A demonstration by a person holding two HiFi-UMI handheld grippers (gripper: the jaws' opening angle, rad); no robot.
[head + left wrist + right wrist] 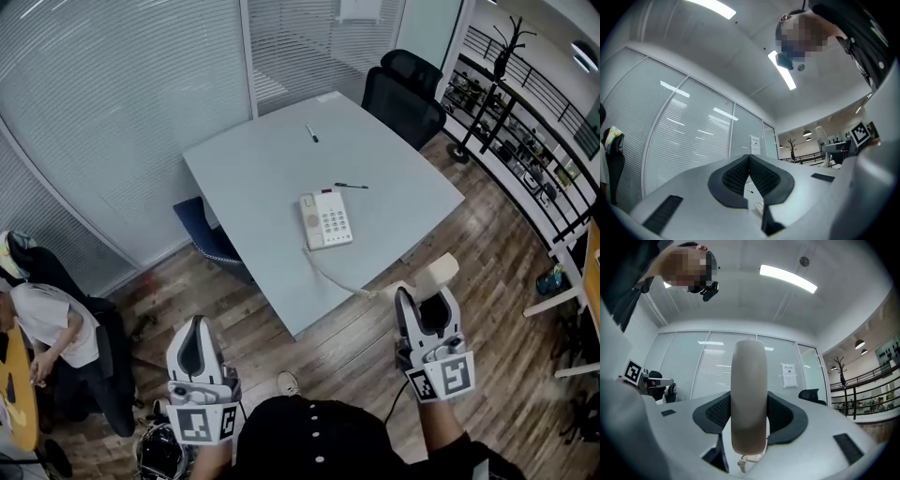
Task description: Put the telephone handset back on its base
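Hanging off the table (pixel 262 159) at five o'clock from its base (pixel 326 219), the handset (pixel 437 274) sits clamped in the right gripper (pixel 425 300), and any tug on the cord (pixel 330 275) could drag that base askew, while the left gripper (pixel 197 343) has its jaws pressed together on nothing.

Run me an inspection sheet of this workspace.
Surface: grey table, wooden floor around it.
Job's things: telephone base on table, no handset on it; handset held beyond the near edge.
Clutter: one pen near base, second pen farther back.
Grippers: left gripper shut, empty; right gripper shut on handset.
Cables: coiled cord from base over table edge toward handset.
Surroundings: black chair, blue chair, seated person at left, glass partitions.
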